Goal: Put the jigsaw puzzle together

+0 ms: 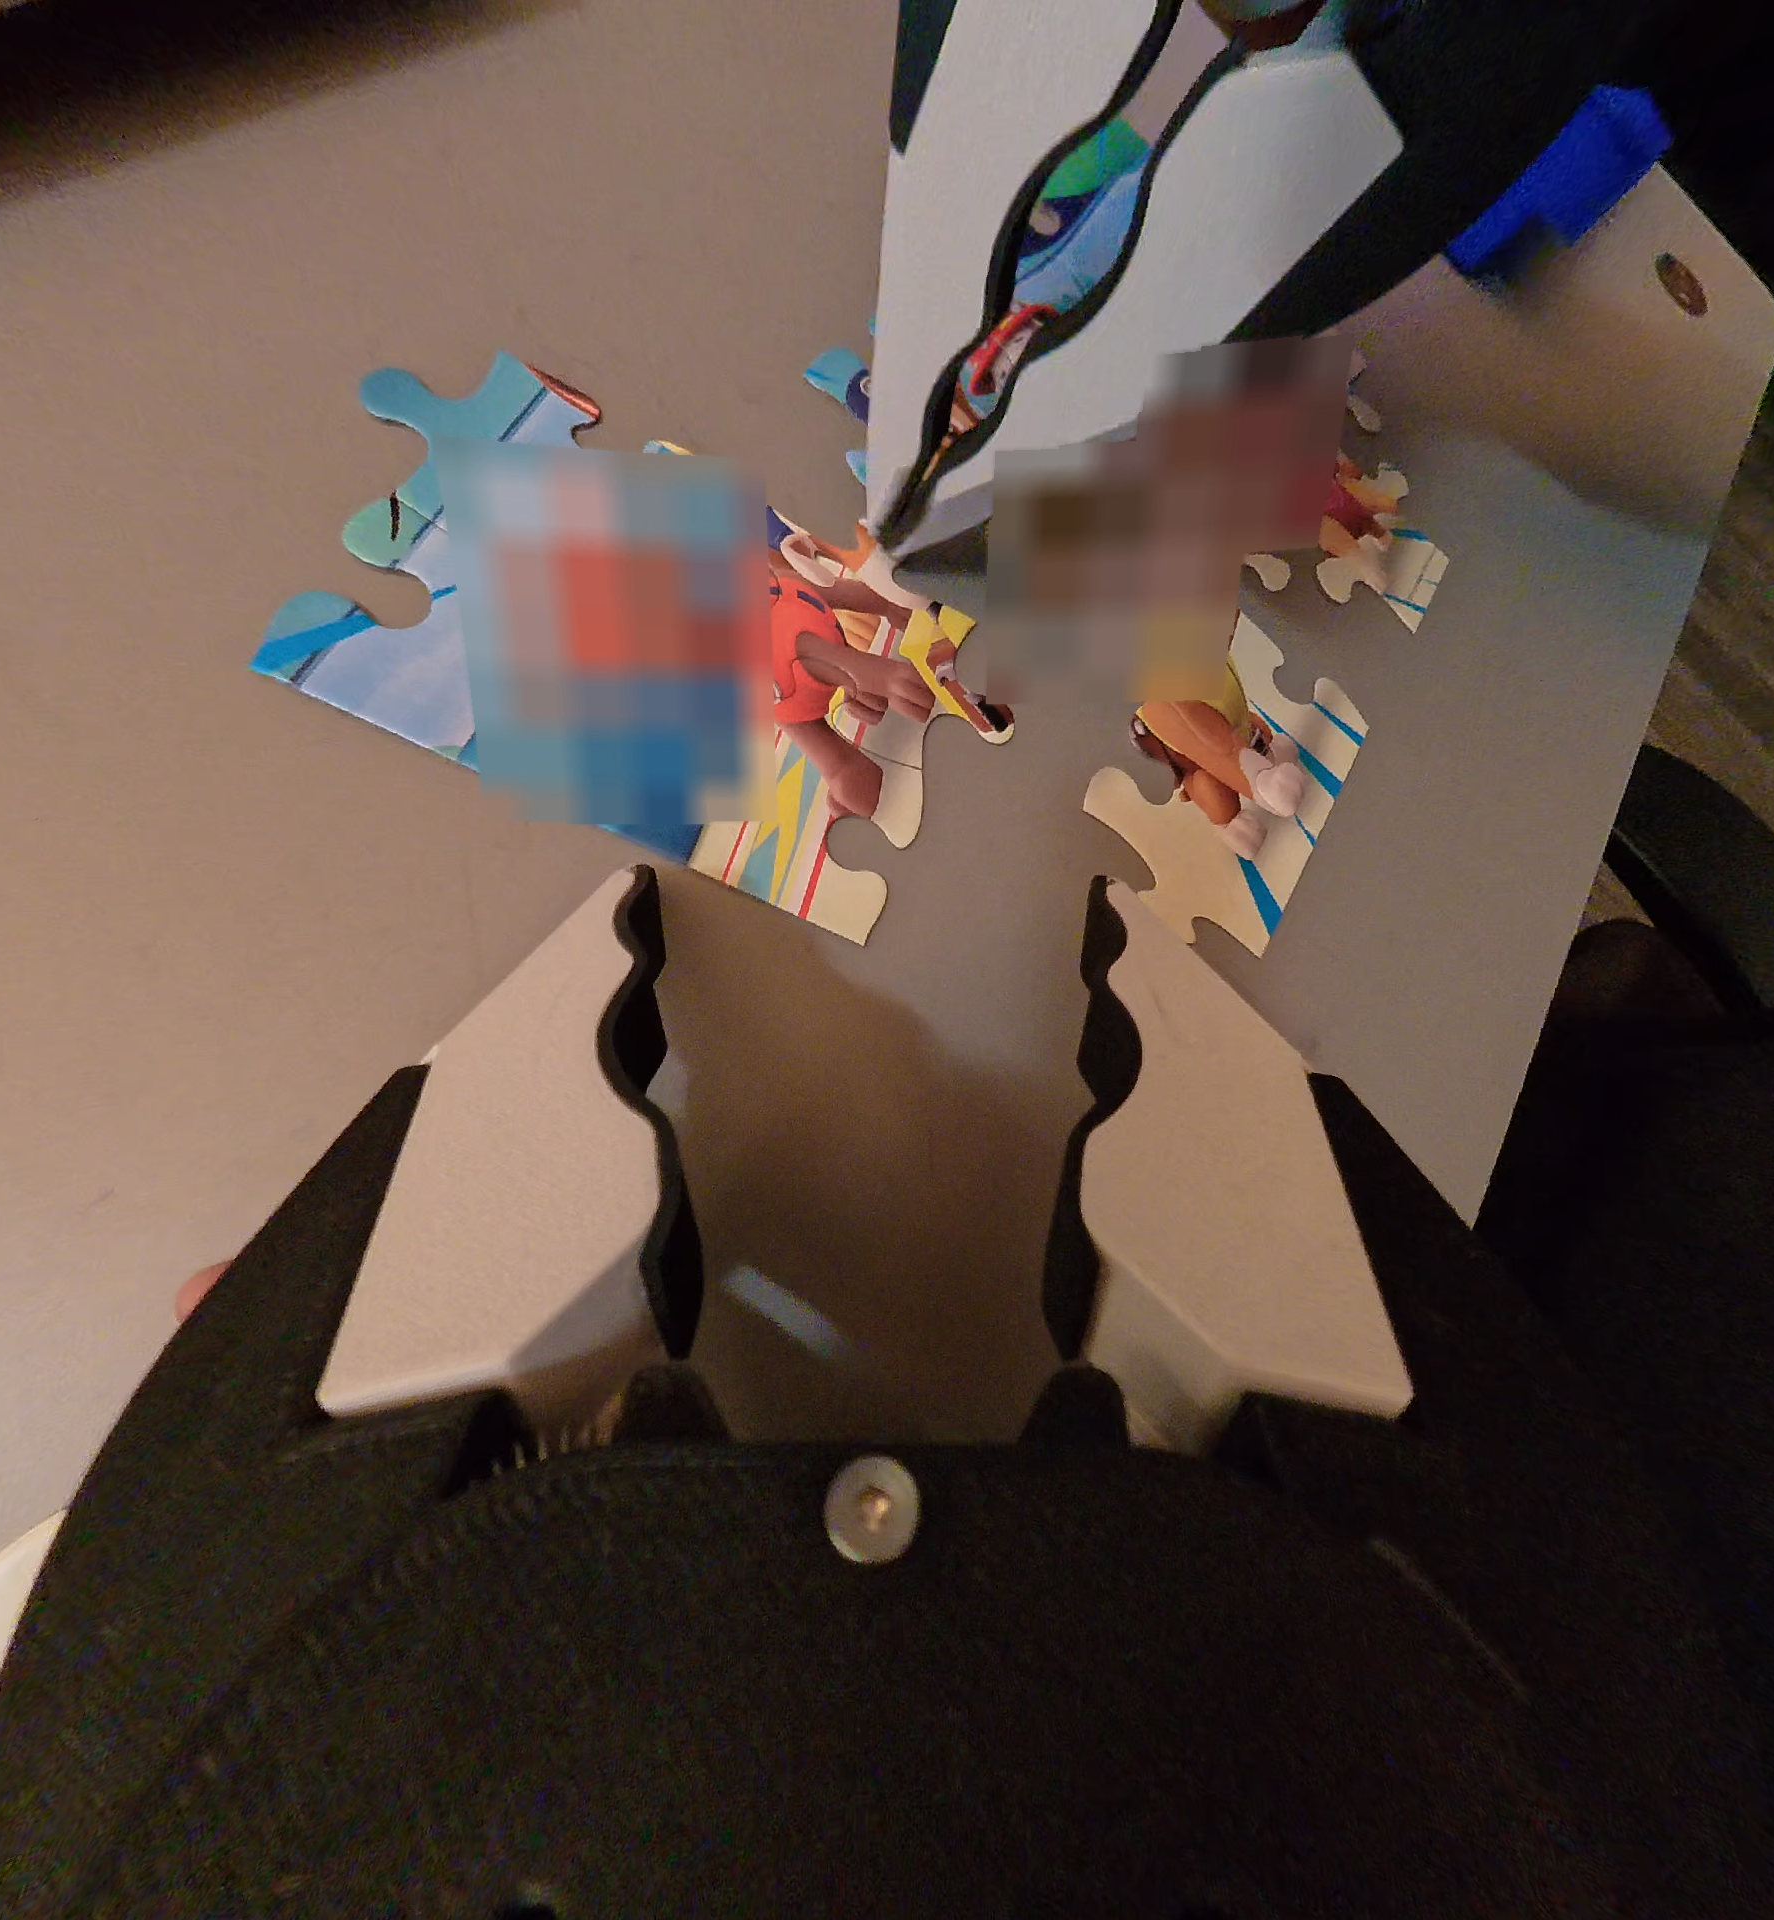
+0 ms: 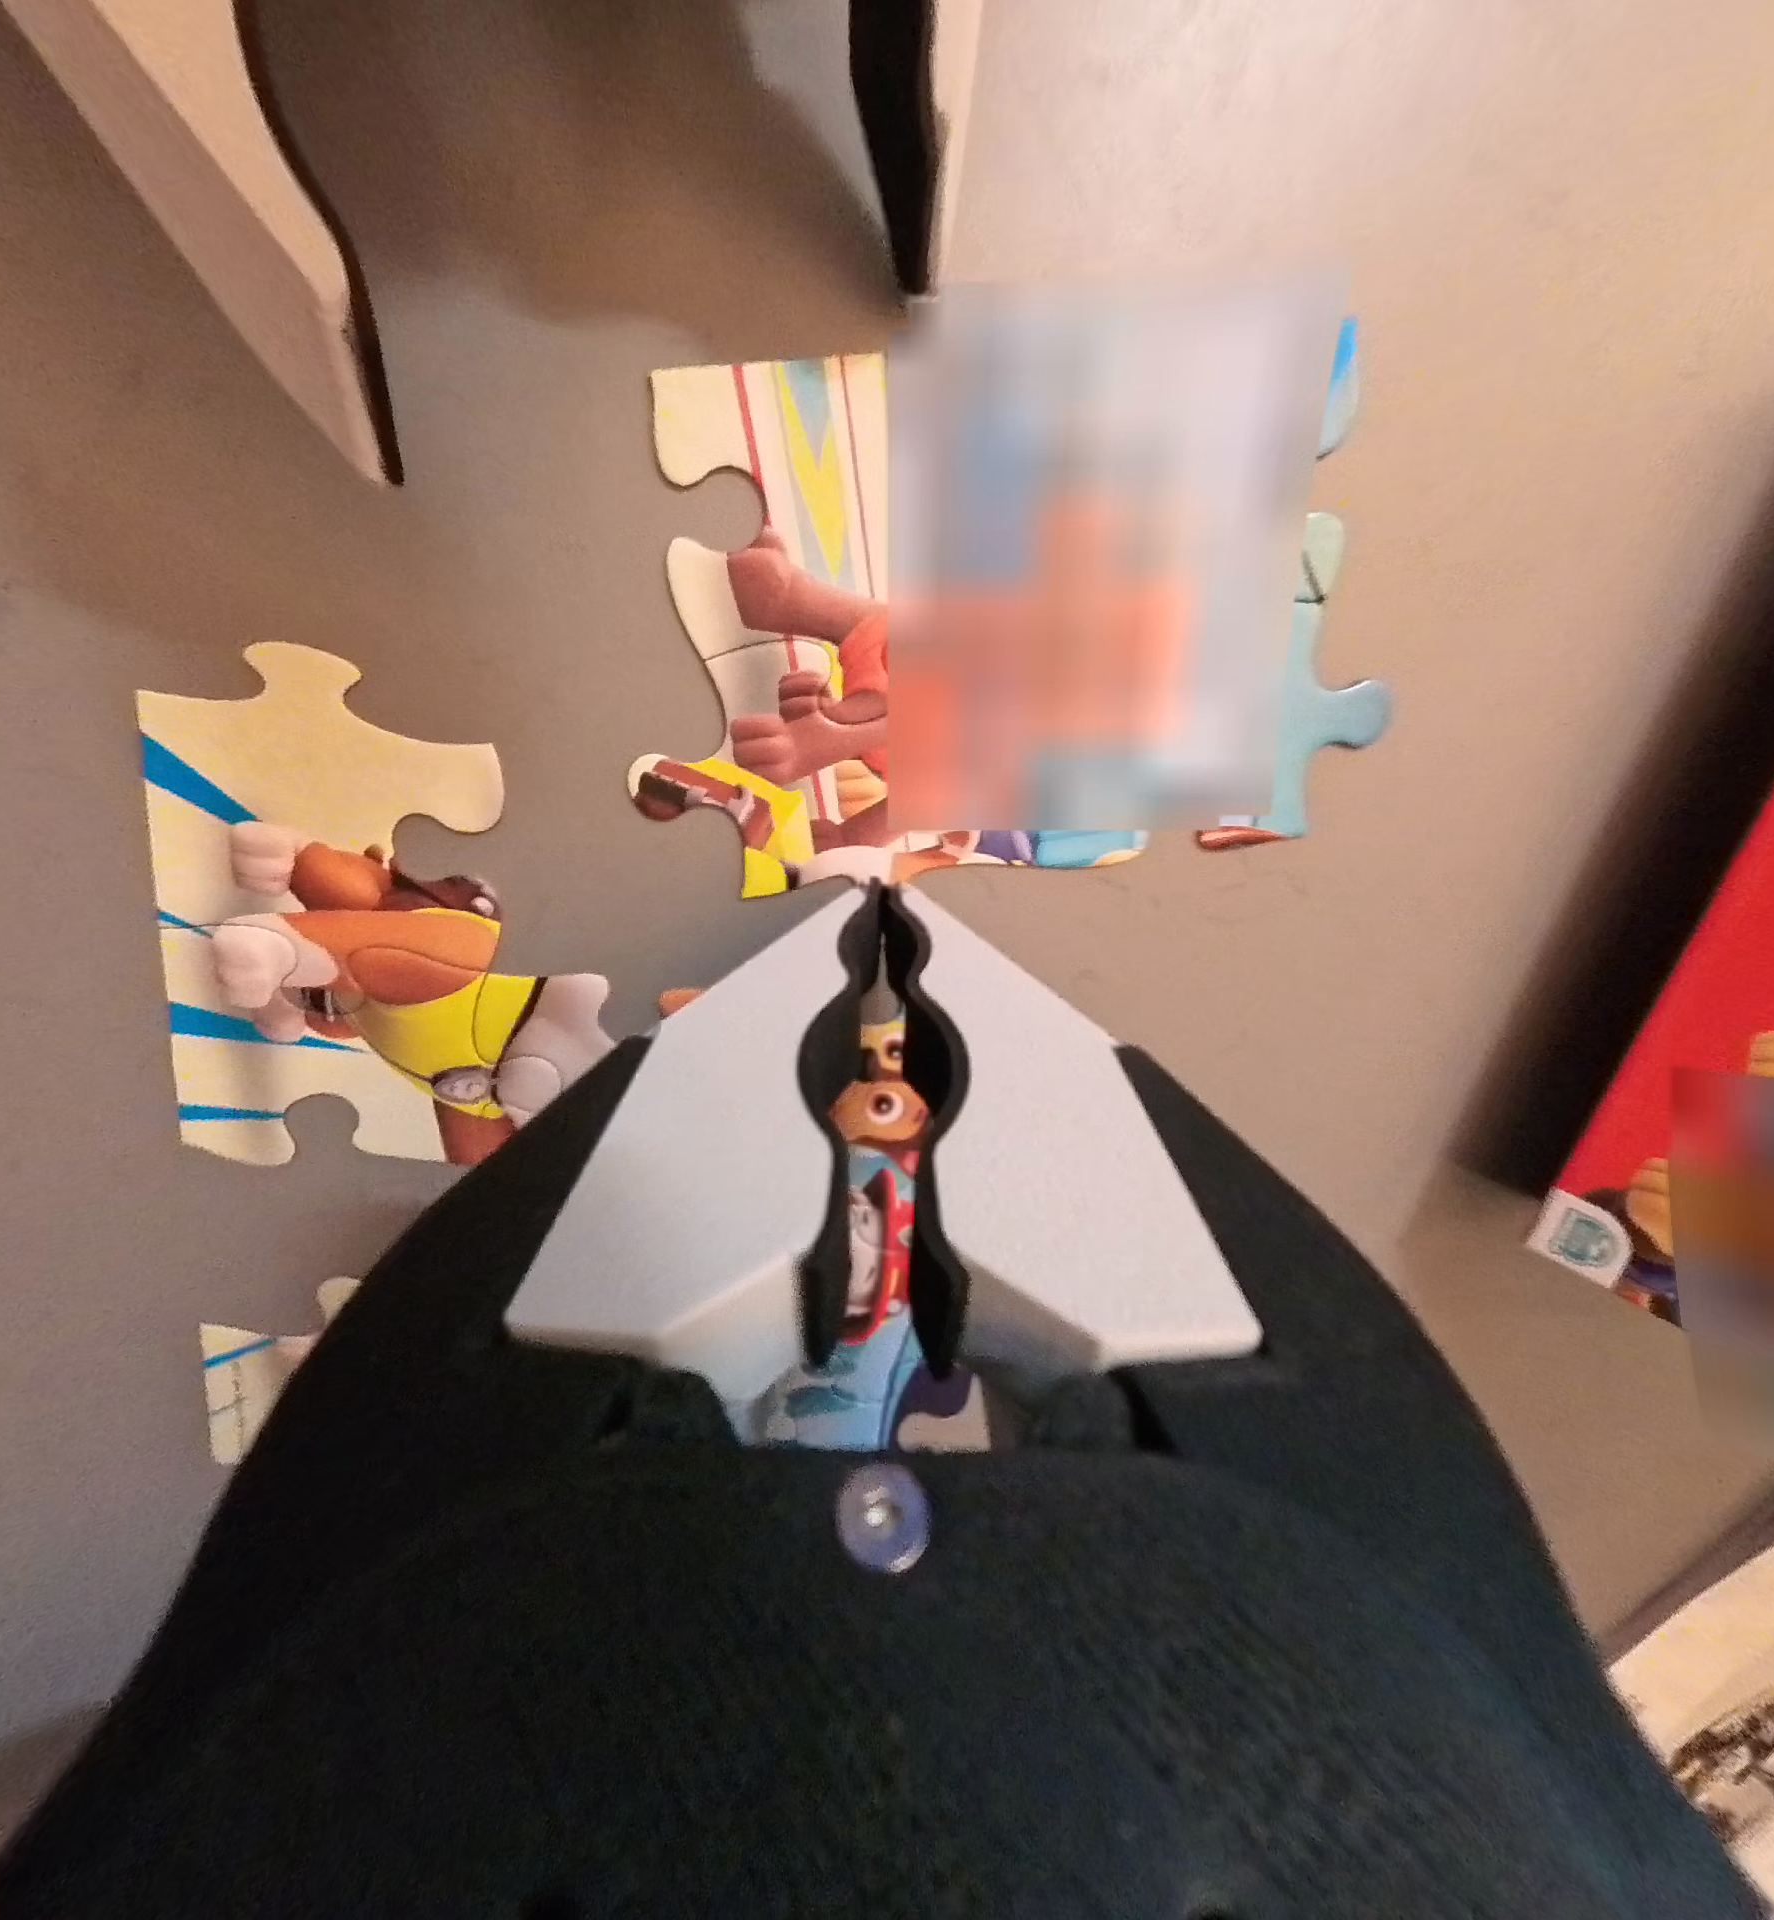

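Observation:
A joined cluster of puzzle pieces [image 1: 831, 675] lies on the grey table [image 1: 187, 623]; it also shows in the right wrist view [image 2: 789, 623]. My right gripper [image 2: 875, 891] is shut, its tips pinching a white tab on the cluster's near edge; the left wrist view shows it coming down steeply [image 1: 888, 535]. A loose piece with an orange dog [image 1: 1226, 790] lies apart to the side, also visible in the right wrist view [image 2: 343, 935]. My left gripper [image 1: 867, 883] is open and empty, just short of the cluster and the loose piece.
More loose pieces lie by the table's right edge [image 1: 1382, 540], at the lower left [image 2: 239, 1382], and under my right gripper [image 2: 878, 1195]. A red puzzle box [image 2: 1714, 987] leans at the right. A printed sheet [image 2: 1745, 1714] lies at the lower right.

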`<state>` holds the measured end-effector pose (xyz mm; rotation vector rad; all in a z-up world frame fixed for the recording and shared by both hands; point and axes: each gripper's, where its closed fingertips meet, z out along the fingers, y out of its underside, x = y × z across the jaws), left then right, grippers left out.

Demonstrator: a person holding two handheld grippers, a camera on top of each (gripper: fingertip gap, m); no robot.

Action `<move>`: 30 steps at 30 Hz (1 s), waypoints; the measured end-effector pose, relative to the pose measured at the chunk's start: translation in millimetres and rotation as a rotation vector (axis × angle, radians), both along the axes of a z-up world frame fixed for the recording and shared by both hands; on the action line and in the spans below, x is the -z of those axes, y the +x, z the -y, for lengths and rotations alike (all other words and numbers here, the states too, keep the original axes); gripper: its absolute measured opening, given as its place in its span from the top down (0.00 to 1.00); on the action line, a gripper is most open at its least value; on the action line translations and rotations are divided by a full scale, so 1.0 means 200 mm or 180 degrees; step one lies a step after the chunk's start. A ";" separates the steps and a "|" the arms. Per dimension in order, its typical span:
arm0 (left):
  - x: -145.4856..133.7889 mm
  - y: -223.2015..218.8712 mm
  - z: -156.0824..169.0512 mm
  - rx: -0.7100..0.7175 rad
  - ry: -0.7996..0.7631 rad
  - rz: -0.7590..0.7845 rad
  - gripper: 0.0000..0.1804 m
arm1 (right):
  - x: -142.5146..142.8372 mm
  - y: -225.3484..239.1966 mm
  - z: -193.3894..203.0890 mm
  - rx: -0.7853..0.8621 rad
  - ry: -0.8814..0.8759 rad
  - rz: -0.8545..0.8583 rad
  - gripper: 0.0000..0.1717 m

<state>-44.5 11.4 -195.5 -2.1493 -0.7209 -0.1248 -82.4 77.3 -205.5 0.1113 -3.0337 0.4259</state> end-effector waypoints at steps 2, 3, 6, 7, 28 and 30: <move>0.00 0.00 0.00 -0.0012 0.0024 0.0011 0.56 | -0.01 -0.01 0.01 0.0033 -0.0051 0.0043 0.98; 0.00 0.00 0.00 -0.0015 0.0033 0.0020 0.56 | 0.00 -0.01 0.00 0.0047 -0.0021 0.0087 0.95; 0.00 0.00 0.01 -0.0017 0.0038 0.0029 0.56 | 0.03 0.01 -0.01 -0.0003 0.0099 0.0228 0.91; 0.00 0.00 0.01 -0.0017 0.0040 0.0027 0.56 | 0.03 0.01 -0.01 -0.0014 0.0133 0.0261 0.91; -0.02 0.01 0.01 -0.0027 0.0212 0.0052 0.56 | 0.04 0.03 0.00 -0.0218 0.0738 -0.0065 1.00; -0.03 0.01 0.01 -0.0031 0.0222 0.0040 0.56 | 0.04 0.04 0.00 -0.0180 0.0702 -0.0027 1.00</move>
